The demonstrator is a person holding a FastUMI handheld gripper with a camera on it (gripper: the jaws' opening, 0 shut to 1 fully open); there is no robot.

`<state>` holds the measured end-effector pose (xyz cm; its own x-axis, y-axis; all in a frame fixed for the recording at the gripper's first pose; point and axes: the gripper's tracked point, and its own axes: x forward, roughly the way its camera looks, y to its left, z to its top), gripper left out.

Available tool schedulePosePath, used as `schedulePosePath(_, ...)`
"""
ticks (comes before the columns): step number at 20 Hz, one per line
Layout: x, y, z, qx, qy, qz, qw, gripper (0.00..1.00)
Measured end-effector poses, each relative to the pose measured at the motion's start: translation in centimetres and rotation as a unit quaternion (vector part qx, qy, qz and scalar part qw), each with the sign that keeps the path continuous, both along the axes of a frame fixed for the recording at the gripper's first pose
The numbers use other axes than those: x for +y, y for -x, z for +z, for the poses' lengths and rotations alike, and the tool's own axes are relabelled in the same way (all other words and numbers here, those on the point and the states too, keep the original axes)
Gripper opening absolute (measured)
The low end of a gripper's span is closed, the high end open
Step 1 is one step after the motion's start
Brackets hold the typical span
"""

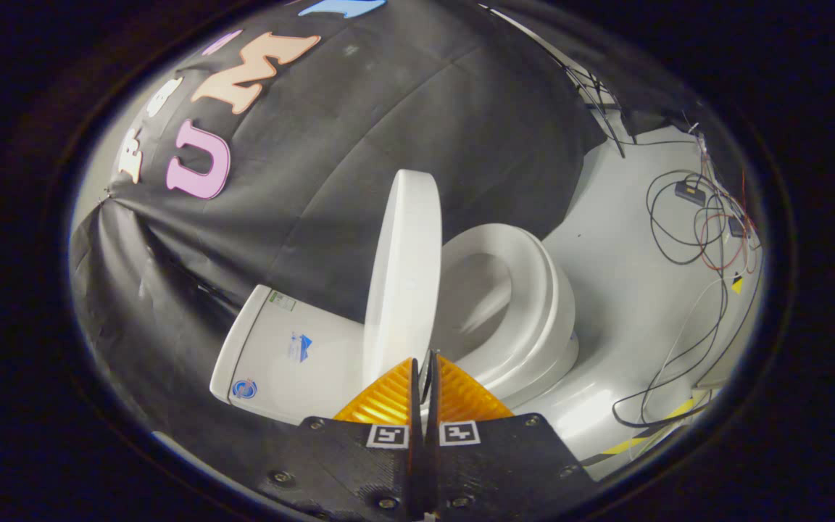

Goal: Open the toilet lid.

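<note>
Nearest us, our black gripper with ridged orange fingers has them drawn nearly together, holding nothing we can see. Just ahead of the tips stands the smooth white plastic toilet lid, raised almost upright, likely swung up towards the white ceramic tank. Beyond it lies the white oval seat ring, uncovered.
</note>
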<state>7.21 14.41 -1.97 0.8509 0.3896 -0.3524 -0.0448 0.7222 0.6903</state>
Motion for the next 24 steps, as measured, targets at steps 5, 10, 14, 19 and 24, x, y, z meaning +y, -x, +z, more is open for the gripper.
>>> schedulePosePath(5, 1.5, 0.3, 1.8, -0.018, 0.017, 0.009, 1.0, 0.01)
schedulePosePath(10, 2.6, 0.7, 3.1, -0.036, 0.05, 0.011, 0.998, 0.01)
schedulePosePath(14, 3.4, 1.1, 4.2, -0.052, 0.079, 0.017, 0.995, 0.01)
schedulePosePath(19, 4.4, 1.4, 5.4, -0.072, 0.104, 0.025, 0.992, 0.01)
schedulePosePath(24, 5.3, 1.6, 6.2, -0.085, 0.133, 0.021, 0.987, 0.01)
